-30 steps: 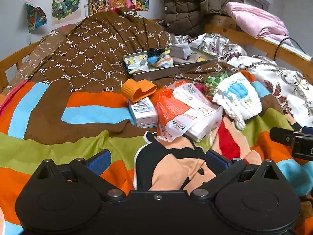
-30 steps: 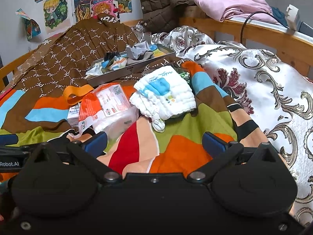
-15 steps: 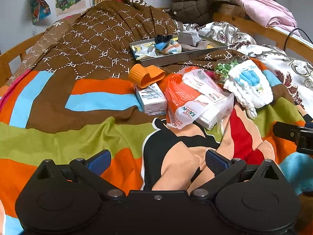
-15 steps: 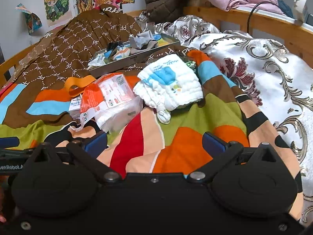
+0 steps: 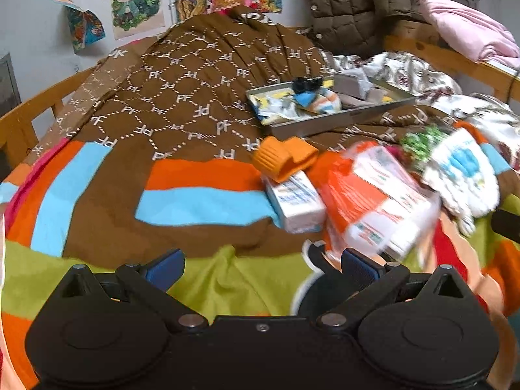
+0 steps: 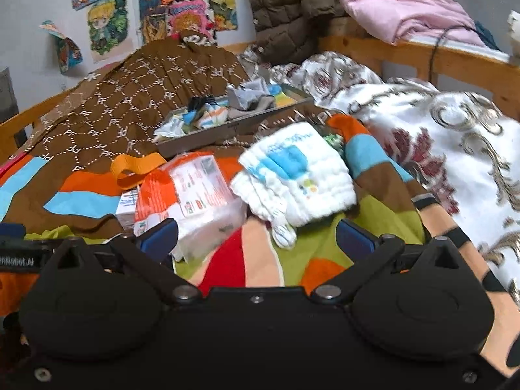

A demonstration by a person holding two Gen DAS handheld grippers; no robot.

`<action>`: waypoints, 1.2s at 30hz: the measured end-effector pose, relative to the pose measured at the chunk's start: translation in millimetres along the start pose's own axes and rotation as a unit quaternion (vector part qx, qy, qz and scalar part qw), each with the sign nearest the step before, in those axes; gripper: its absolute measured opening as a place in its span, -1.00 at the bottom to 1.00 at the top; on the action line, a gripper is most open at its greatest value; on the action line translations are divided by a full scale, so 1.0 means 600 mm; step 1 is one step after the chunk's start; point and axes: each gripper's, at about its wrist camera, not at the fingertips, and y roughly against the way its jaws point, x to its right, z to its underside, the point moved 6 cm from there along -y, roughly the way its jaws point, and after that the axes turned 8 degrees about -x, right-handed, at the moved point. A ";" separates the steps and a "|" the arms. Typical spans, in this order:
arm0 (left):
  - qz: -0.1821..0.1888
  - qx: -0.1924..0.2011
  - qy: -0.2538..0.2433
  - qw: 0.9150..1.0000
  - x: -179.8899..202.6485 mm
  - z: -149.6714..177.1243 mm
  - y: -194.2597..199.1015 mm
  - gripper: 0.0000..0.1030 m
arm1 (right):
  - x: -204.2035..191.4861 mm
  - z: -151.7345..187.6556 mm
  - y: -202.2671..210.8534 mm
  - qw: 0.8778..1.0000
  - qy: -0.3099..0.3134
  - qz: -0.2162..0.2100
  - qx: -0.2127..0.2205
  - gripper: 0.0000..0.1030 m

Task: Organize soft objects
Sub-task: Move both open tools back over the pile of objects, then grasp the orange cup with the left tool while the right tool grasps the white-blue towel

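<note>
Both the left tool [image 5: 261, 268] and the right tool [image 6: 256, 235] are hovering spread apart and empty over the bed [image 5: 208, 195], the white cloth bundle [image 6: 297, 175] lying at 12 o'clock of the right, the tray [image 6: 234, 123] sitting beyond.

You have, counted on the bed:
- one grey tray [image 5: 341, 118], holding a heap of small cloths too tangled to count
- one orange ribbed piece [image 5: 282, 157]
- one small white box [image 5: 295, 200]
- one orange-and-white plastic pack [image 6: 188, 195]
- one white-and-blue folded cloth bundle [image 6: 299, 178]
- one brown jacket [image 6: 286, 9]
- one pink blanket [image 6: 403, 13]
- two grippers: left gripper [image 5: 261, 266], right gripper [image 6: 256, 239].
</note>
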 end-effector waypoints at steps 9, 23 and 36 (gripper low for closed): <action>0.023 -0.013 -0.020 0.999 -0.009 -0.088 -0.023 0.98 | -0.019 -0.037 -0.066 0.998 0.028 0.030 0.051 0.99; 0.036 0.039 -0.297 0.953 0.044 -0.203 -0.089 0.98 | -0.079 -0.080 -0.190 0.992 0.058 0.100 0.059 0.99; 0.061 0.067 -0.500 0.861 0.052 -0.151 -0.151 0.83 | -0.066 -0.085 -0.228 0.991 0.062 0.106 0.051 0.91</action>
